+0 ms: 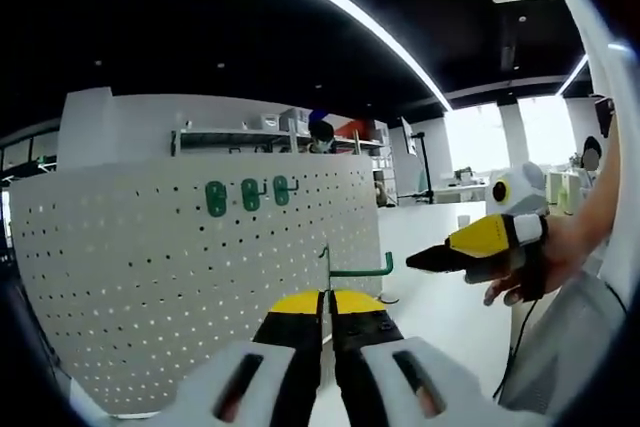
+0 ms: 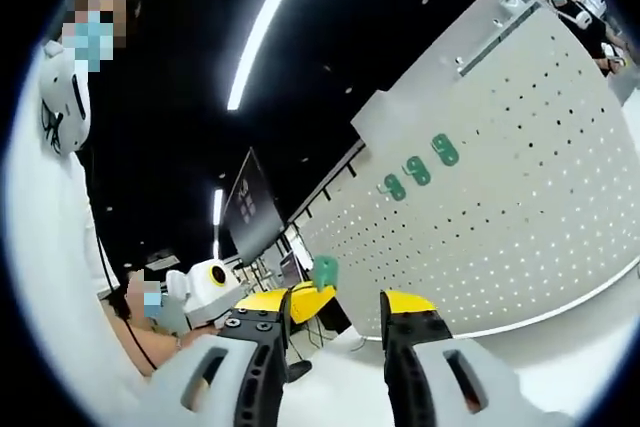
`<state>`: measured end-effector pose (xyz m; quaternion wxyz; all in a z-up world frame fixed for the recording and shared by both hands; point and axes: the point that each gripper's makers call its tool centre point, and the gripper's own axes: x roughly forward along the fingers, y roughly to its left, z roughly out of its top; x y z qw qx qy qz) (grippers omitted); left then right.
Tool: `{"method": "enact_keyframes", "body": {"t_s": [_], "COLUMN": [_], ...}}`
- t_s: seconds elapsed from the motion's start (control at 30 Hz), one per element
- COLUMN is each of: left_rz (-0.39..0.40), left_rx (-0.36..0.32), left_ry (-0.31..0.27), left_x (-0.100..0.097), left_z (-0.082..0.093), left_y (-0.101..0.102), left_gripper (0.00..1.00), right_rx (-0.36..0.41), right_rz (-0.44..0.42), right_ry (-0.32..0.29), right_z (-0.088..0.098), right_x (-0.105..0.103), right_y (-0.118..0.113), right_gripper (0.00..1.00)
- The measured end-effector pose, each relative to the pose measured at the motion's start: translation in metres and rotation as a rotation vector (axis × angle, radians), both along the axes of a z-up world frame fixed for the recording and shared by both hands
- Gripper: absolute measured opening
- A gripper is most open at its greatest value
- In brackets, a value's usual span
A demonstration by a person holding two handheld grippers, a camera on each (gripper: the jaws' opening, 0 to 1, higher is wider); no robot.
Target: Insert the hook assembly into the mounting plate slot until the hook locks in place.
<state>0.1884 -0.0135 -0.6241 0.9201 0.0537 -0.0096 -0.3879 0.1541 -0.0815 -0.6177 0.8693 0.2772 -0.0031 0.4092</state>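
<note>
Pinching a green hook (image 1: 358, 269) at the pegboard (image 1: 150, 277), left gripper (image 1: 327, 299); right gripper (image 2: 335, 312) parted, its hold unclear.

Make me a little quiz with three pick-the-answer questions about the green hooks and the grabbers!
1. Where are the mounted green hooks?
A. near the top of the white pegboard
B. on the floor
C. on a shelf

2. How many green hooks sit on the pegboard?
A. one
B. three
C. six

3. What is the left hand-held gripper doing?
A. open, holding nothing
B. shut on a green hook assembly
C. holding a cup

Answers:
1 A, they sit in a row by the board's upper edge.
2 B, three green pieces show side by side in both views.
3 B, its jaws are closed around the green hook's upright part.
</note>
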Motion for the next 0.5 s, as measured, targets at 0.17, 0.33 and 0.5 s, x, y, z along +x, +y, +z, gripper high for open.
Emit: {"method": "enact_keyframes", "body": {"t_s": [0.17, 0.33, 0.5], "left_rz": [0.008, 0.019, 0.031], "left_rx": [0.003, -0.001, 0.0], "left_ry": [-0.003, -0.002, -0.002], "left_x": [0.001, 0.002, 0.002], "left_z": [0.001, 0.001, 0.001], "left_y": [0.0, 0.001, 0.003], "left_gripper": [0.02, 0.02, 0.02], "right_rx": [0.006, 0.017, 0.031], "right_rz": [0.015, 0.031, 0.033], "right_ry": [-0.008, -0.008, -0.002], "right_z": [0.003, 0.007, 0.008], "right_x": [0.005, 0.008, 0.013], "right_y": [0.012, 0.023, 0.028], "right_gripper": [0.33, 0.32, 0.31]}}
